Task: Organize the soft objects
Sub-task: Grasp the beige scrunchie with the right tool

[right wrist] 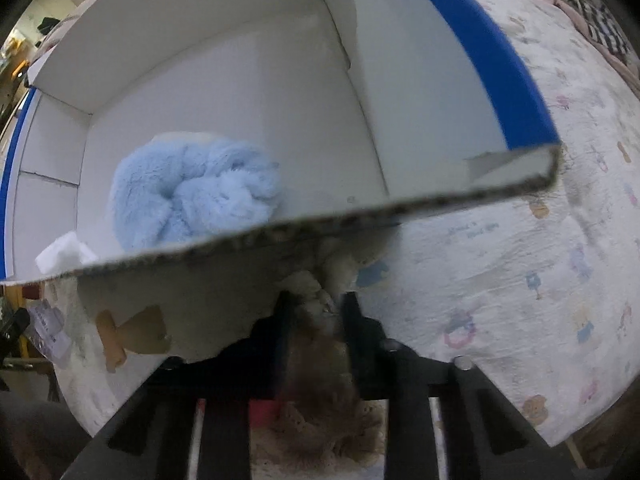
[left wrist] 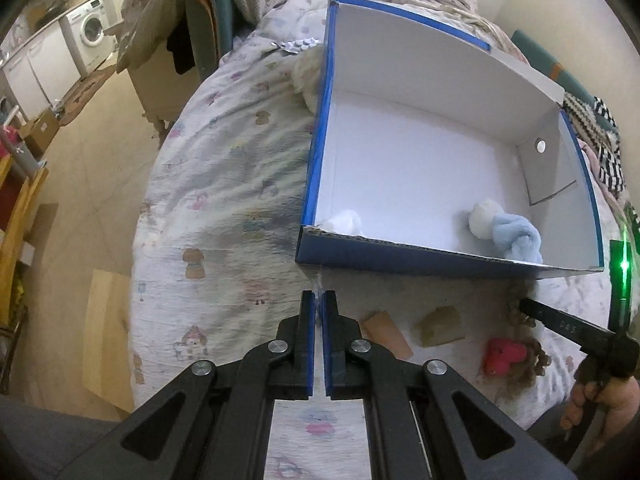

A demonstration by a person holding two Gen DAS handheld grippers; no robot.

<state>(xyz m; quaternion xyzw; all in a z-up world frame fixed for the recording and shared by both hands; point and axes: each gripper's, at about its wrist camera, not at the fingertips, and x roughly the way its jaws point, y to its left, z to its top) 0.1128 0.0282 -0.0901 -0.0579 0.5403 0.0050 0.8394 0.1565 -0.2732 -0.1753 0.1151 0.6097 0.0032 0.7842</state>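
Both fingers are closed: left fingers (left wrist: 319,304) clenched on nothing, right fingers (right wrist: 316,308) grasping the brown toy (right wrist: 320,408) just before the box (left wrist: 440,258). Loose fur may slip, or catch its near wall.

Bed (left wrist: 224,208) under white quilt printed with small pastel bears. Pale tiled floor (left wrist: 100,184) to left. White front-loading washing machine (left wrist: 90,30) in far corner, beside white cabinets (left wrist: 38,68). Chair (left wrist: 200,40) draped with grey and teal clothing. Yellow wooden furniture (left wrist: 16,216) at left edge. Plain cream wall (left wrist: 560,4) behind. Dim indoor light.
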